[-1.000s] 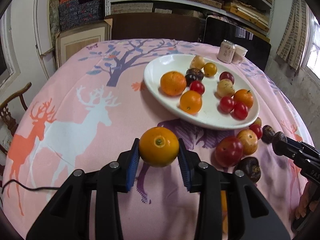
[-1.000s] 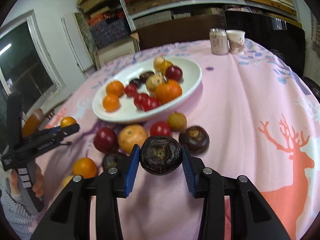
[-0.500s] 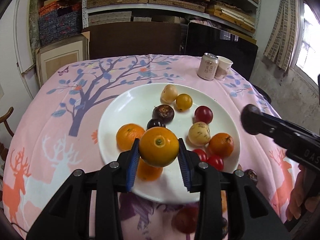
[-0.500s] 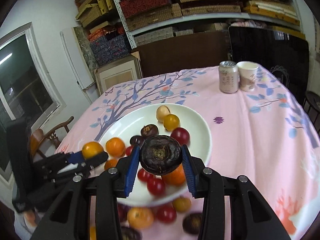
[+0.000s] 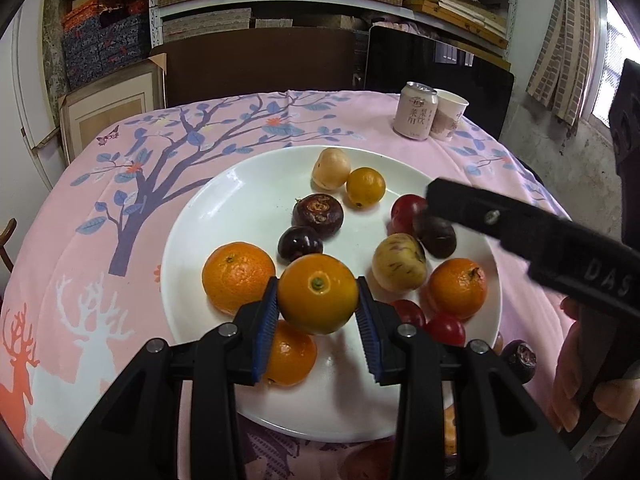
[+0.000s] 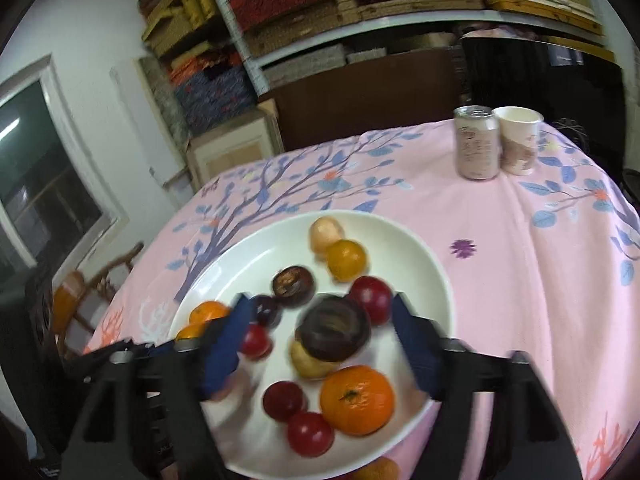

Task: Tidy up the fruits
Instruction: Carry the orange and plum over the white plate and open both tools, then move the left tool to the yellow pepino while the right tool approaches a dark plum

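Your left claw (image 5: 317, 300) clamps smooth round orange fruit (image 5: 318, 293) at widest girth; firm, rollable. Right claw (image 6: 320, 330) just opened, dark wrinkled fruit (image 6: 334, 328) released over white plate (image 6: 436, 280).

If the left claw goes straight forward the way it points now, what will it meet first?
Probably the white plate, or the small dark fruit just beyond the orange fruit it holds; depth is unclear.
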Demonstrator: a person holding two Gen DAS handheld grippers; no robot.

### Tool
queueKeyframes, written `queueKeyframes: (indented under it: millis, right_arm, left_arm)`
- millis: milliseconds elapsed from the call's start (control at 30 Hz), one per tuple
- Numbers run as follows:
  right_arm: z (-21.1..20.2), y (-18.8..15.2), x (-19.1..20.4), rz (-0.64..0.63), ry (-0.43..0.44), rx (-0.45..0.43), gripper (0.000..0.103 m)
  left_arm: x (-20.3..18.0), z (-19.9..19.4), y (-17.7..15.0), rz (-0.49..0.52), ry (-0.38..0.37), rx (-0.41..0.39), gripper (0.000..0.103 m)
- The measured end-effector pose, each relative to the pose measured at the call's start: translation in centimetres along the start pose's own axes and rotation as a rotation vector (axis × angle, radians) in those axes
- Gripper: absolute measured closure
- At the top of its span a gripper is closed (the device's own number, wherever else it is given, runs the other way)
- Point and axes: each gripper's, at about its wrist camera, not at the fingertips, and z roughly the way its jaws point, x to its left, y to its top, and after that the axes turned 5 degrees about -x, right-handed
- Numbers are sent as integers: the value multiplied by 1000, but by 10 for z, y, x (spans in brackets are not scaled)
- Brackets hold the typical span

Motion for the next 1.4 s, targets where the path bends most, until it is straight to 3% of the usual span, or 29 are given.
queueKeyframes:
  millis: [67,333,600,900,1133,1400]
  right_arm:
    - [-3,1,-4,8,1,-5,27]
    - [-13,-7,-3,18,0,-3,24]
    - [-55,-31,-9,75,-5,-65,16]
    - [-102,-72,-33,191,-7,-102,11]
    - [-121,-93,-44,241,9,-103,11]
    - [-122,-98,-44,250,17,-85,9]
  left_arm:
    - [0,-2,-1,1,9,-10,42]
    - [-9,-30,-4,41,67,-106,18]
    - [-8,-61,-22,38,113,-143,12]
    - [-1,-103,-74,-4,165,-143,9]
    - [-7,-116,-103,8,147,-104,6]
    - [-7,-102,-113,12,135,-19,5]
